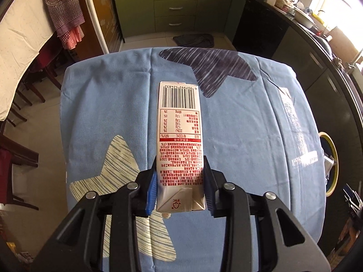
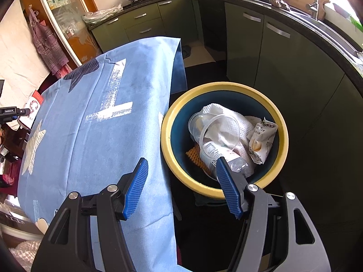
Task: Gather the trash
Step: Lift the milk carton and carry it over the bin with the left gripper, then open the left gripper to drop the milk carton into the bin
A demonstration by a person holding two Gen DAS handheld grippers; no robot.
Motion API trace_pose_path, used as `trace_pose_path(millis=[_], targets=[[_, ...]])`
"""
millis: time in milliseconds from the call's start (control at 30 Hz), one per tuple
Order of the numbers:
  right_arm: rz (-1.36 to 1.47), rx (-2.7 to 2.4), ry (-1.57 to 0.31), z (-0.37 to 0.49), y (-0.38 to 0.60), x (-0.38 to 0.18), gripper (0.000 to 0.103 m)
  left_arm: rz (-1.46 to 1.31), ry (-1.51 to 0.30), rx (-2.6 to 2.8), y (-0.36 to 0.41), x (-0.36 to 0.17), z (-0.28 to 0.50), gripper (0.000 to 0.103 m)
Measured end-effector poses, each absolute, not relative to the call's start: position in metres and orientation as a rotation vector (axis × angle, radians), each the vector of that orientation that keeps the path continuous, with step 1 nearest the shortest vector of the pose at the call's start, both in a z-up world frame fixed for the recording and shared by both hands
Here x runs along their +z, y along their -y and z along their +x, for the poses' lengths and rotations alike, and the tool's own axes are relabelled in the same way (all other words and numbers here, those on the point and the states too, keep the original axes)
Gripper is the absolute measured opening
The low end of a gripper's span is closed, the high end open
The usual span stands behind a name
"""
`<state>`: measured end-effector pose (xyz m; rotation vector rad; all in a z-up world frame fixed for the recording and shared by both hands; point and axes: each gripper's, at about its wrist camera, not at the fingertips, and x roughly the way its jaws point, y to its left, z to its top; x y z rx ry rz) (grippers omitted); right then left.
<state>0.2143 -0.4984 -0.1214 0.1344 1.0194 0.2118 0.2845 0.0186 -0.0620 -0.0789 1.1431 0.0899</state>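
Observation:
A white drink carton [image 1: 180, 140] with red print and a barcode hangs above the blue tablecloth [image 1: 238, 124], and my left gripper [image 1: 180, 182] is shut on its lower end, blue pads pressing both sides. In the right wrist view my right gripper [image 2: 181, 188] stands open and empty over the table's right edge, one finger above the cloth [image 2: 95, 136], the other above the bin. The yellow-rimmed trash bin [image 2: 169, 149] beside the table holds paper towel [image 2: 229, 122], a clear plastic cup [image 2: 217, 136], a snack wrapper [image 2: 263, 140] and a plastic bottle. The carton and left gripper also show at the far left edge [image 2: 29, 111].
Green kitchen cabinets [image 2: 267, 52] and a dark counter with a sink curve around the right side. A chair with hanging checked cloth [image 1: 65, 13] and a white-covered table stand at the left. The bin's rim [image 1: 332, 161] peeks past the table's right edge. A dark mat [image 1: 195, 40] lies on the floor.

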Motion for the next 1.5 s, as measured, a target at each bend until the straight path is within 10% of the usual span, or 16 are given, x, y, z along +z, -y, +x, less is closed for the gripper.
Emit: trace_pose_path(millis=[633,1500], targets=[[0.356,0.073,-0.708,0.086,0.560,-0.082,0.068,0.234,-1.037,-0.533,0.225,-0.008,0.205,0.033],[0.643,0.015,-0.638,0.014,0.646,-0.121,0.070,-0.033,-1.286,-0.495,0.496,-0.160,0.338,0.033]])
